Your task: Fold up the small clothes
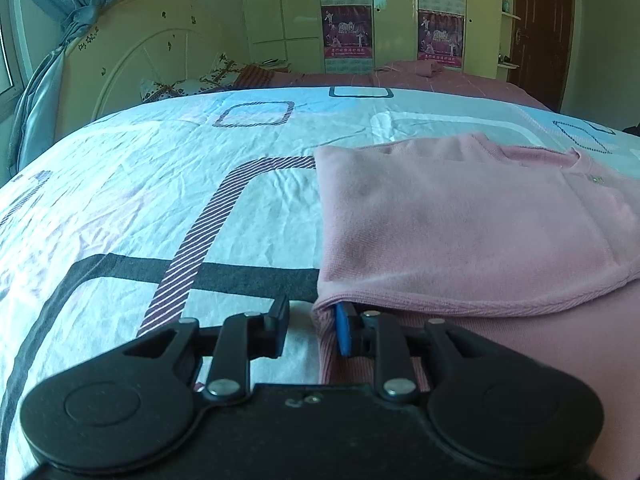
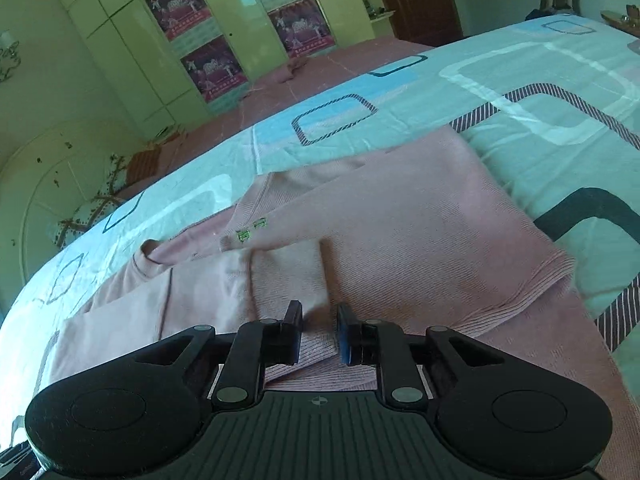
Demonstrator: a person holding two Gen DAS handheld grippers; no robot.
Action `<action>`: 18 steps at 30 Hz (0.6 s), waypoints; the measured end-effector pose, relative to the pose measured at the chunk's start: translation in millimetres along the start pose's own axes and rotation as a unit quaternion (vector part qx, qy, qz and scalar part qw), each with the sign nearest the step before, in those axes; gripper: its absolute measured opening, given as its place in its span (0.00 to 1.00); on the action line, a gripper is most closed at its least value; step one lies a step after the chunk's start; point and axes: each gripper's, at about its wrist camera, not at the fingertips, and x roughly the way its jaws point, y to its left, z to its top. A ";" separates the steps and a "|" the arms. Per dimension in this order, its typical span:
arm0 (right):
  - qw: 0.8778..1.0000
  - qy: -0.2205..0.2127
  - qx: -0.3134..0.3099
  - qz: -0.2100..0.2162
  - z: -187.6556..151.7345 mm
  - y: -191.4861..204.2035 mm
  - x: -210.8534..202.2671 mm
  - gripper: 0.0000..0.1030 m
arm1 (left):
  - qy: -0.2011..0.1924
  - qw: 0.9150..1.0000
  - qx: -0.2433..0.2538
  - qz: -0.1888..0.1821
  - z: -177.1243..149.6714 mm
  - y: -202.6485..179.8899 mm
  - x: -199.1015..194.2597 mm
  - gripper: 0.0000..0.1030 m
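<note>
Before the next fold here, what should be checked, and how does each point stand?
1. Left gripper grips the hem corner of the pink knit sweater: not ok, jaws apart, only one pad meets the fabric.
2. Right gripper grips the ribbed pink cuff: not ok, jaws apart around it.
3. Sleeves folded onto the body: ok.
4. Sweater lies flat on the patterned bedsheet: ok.
5. Bedsheet beside the sweater free of other things: ok.
6. Layers under the hem aligned: cannot tell.
</note>
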 end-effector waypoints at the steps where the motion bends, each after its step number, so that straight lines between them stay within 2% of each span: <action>1: 1.000 0.001 0.000 0.003 -1.3 -3.7 -3.7 0.23 | 0.003 1.000 -0.008 -0.009 1.0 2.6 -3.1 0.31; 2: 1.000 0.001 -0.002 0.008 -0.9 -4.6 -4.5 0.30 | 0.005 1.000 -0.015 -0.016 1.5 5.0 -7.0 0.33; 3: 1.000 0.001 -0.003 0.011 0.0 -4.9 -4.7 0.51 | 0.005 1.000 -0.019 -0.018 2.3 6.6 -11.2 0.39; 4: 1.000 -0.001 -0.005 0.012 -0.2 -4.4 -5.8 0.61 | 0.002 1.000 -0.022 -0.020 2.9 8.1 -14.9 0.43; 5: 1.000 -0.002 -0.007 0.015 -0.5 -3.9 -6.0 0.61 | -0.004 0.999 -0.030 -0.021 4.5 9.1 -19.3 0.51; 6: 1.000 0.003 -0.011 0.021 -0.6 -3.3 -3.3 0.61 | -0.009 0.999 -0.038 -0.021 6.5 10.4 -22.4 0.55; 9: 0.999 0.028 -0.018 0.021 -3.8 0.8 6.7 0.60 | -0.022 0.997 -0.068 -0.033 18.2 14.1 -24.8 0.55; 11: 0.999 0.030 -0.021 0.021 -6.5 2.8 8.5 0.57 | -0.023 0.995 -0.085 -0.035 28.9 15.1 -17.1 0.55; 13: 0.999 0.036 -0.022 0.028 -9.2 4.7 8.9 0.39 | -0.020 0.994 -0.100 -0.038 38.5 16.1 -5.7 0.54; 15: 0.998 0.040 -0.028 0.029 -11.2 6.5 9.1 0.36 | -0.008 0.994 -0.102 -0.042 49.4 13.7 13.9 0.50; 17: 0.998 0.045 -0.034 0.031 -11.8 6.8 9.9 0.20 | 0.005 0.994 -0.103 -0.048 57.3 10.6 32.9 0.49; 18: 0.998 0.049 -0.031 0.040 -11.5 5.6 10.2 0.17 | 0.013 0.994 -0.102 -0.050 60.4 8.4 42.8 0.49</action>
